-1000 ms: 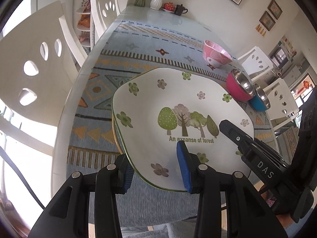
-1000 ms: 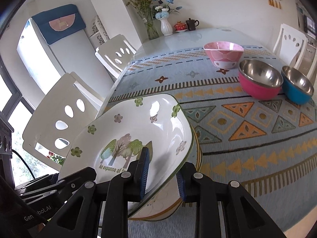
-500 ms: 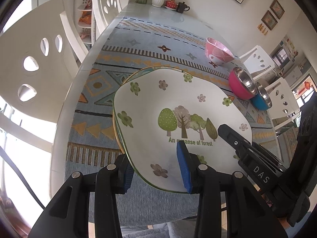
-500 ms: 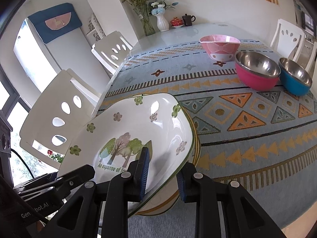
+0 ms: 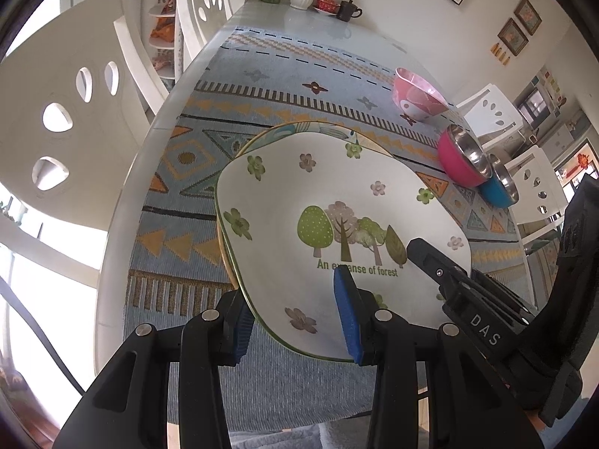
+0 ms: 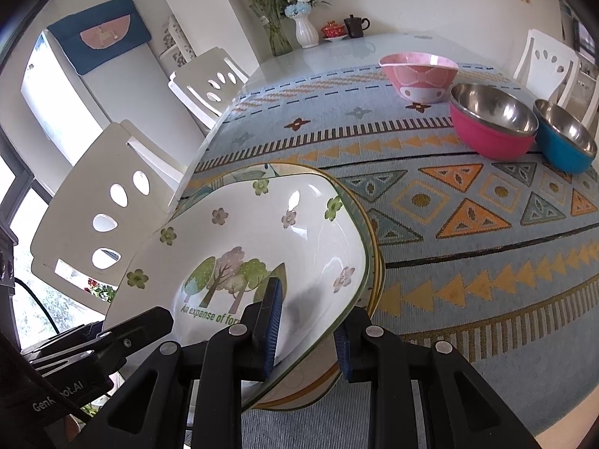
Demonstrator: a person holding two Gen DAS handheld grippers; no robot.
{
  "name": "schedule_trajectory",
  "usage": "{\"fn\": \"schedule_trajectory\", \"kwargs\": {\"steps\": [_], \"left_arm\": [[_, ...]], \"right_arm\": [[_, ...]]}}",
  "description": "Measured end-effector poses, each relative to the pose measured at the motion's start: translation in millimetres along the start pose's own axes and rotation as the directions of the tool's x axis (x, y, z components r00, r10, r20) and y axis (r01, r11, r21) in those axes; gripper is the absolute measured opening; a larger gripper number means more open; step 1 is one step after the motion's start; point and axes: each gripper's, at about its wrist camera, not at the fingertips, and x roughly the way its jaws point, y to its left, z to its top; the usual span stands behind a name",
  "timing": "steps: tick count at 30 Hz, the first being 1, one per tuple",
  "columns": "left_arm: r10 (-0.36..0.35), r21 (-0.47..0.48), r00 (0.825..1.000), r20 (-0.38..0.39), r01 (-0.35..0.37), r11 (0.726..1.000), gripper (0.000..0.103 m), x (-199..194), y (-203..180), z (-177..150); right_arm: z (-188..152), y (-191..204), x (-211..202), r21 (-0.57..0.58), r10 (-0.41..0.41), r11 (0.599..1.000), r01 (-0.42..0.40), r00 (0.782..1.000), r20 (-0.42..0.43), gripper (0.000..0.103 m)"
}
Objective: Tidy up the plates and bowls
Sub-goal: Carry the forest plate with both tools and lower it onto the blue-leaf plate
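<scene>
A white square plate with a forest print sits over a yellow-rimmed plate near the table's front left. My left gripper has one blue pad above and one below the forest plate's near rim; the gap looks wide. My right gripper straddles the same plate's right rim, pads close to it. A pink bowl, a magenta steel bowl and a blue steel bowl stand at the far right.
A patterned blue cloth covers the table. White chairs stand along the left edge, others at the right. A vase, a teapot and a cup sit at the far end.
Both grippers and the forest plate have drawn back towards the table's near edge, uncovering more of the yellow-rimmed plate's far rim. The bowls have not moved.
</scene>
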Motion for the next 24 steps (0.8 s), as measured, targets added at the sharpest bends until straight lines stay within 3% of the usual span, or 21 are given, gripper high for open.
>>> {"fn": "schedule_trajectory", "kwargs": {"steps": [24], "left_arm": [[0.034, 0.112, 0.999, -0.035, -0.03, 0.993, 0.036, 9, -7, -1]], "right_arm": [[-3, 6, 7, -0.052, -0.075, 0.996, 0.075, 0.997, 0.001, 0.026]]}}
